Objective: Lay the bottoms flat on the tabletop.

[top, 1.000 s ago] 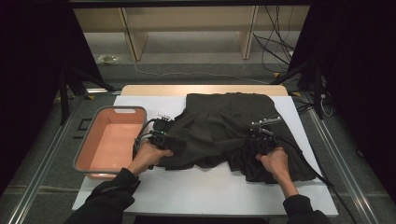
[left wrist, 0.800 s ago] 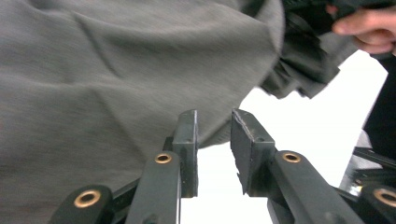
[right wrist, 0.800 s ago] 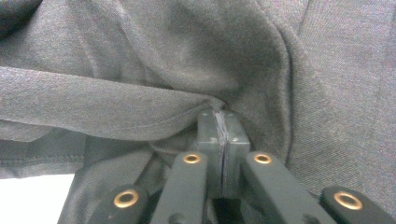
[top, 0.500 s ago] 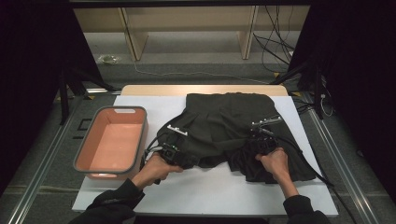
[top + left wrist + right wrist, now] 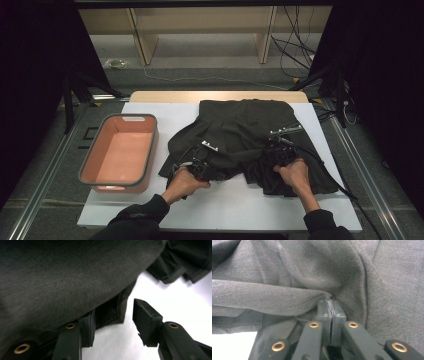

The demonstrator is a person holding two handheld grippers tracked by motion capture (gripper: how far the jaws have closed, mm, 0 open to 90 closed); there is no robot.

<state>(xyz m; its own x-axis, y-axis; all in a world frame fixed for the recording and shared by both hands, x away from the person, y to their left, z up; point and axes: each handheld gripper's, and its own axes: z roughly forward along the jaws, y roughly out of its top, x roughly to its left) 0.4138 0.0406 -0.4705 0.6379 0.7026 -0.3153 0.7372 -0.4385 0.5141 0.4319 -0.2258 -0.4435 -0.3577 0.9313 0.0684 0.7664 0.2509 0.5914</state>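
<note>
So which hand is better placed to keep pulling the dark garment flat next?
Probably the right. The right gripper is shut on a fold of the dark garment, while the left gripper has just been opening, its pads apart with cloth lying against one.

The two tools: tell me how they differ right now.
The left tool has just been opening: its jaws stand apart, with only a hem of the dark grey fabric garment beside one pad. The right tool is clamped shut on a fold of that garment. Both rest at its near edge.
</note>
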